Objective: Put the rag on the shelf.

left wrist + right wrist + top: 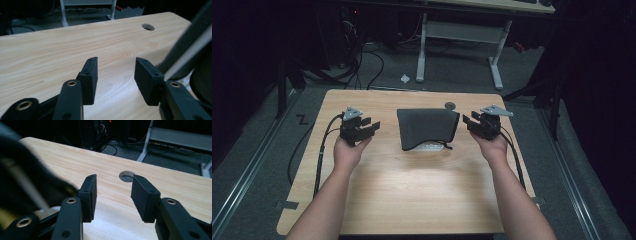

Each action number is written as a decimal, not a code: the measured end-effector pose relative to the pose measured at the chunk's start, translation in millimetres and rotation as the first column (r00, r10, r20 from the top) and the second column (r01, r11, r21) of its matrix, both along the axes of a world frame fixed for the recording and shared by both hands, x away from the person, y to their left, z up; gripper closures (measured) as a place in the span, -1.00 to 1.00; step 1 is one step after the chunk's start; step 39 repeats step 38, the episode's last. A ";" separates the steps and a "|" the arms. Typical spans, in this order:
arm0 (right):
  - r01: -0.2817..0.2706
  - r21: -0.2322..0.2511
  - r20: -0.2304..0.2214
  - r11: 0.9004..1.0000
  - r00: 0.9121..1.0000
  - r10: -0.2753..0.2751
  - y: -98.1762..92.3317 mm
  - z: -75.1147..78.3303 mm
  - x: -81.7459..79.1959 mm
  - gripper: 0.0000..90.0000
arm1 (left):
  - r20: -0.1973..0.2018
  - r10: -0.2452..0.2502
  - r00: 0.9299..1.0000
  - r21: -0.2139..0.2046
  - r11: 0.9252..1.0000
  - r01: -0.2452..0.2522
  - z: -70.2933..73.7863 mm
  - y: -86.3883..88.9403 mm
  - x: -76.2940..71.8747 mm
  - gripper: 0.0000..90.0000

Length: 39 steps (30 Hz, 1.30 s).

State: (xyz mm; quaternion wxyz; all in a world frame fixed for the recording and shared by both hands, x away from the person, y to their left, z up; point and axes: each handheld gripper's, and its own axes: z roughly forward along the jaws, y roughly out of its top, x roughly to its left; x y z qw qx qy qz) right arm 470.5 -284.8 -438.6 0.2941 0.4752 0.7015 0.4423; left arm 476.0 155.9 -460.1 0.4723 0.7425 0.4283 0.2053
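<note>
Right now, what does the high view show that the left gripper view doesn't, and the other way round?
The high view takes in the whole scene: both forearms, the left gripper and right gripper held either side of a folded dark cloth with something white peeking from under its near edge. The left gripper view gives the close look: its pads stand apart over bare wood with nothing between them, and the cloth is a blurred dark edge at the right. Both show the wooden table and its round hole.

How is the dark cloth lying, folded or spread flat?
Folded: the dark cloth forms a compact rectangle, with a doubled lower edge, lying on the table.
</note>
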 end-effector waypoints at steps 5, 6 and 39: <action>-0.035 -0.056 0.025 0.998 0.999 0.036 5.6 7.0 -41.6 0.15 | 0.009 -0.036 0.999 0.014 0.999 0.036 -2.1 5.1 -39.6 0.01; -0.042 -0.060 0.038 0.997 0.998 0.044 6.8 7.6 -49.5 0.15 | 0.008 -0.053 0.999 0.019 0.998 0.053 -3.5 5.2 -53.9 -0.01; -0.066 -0.117 -0.104 0.991 0.993 0.054 31.2 -79.4 -158.7 -0.03 | -0.134 -0.199 0.971 0.049 0.977 0.207 -65.4 -44.3 -145.7 -0.10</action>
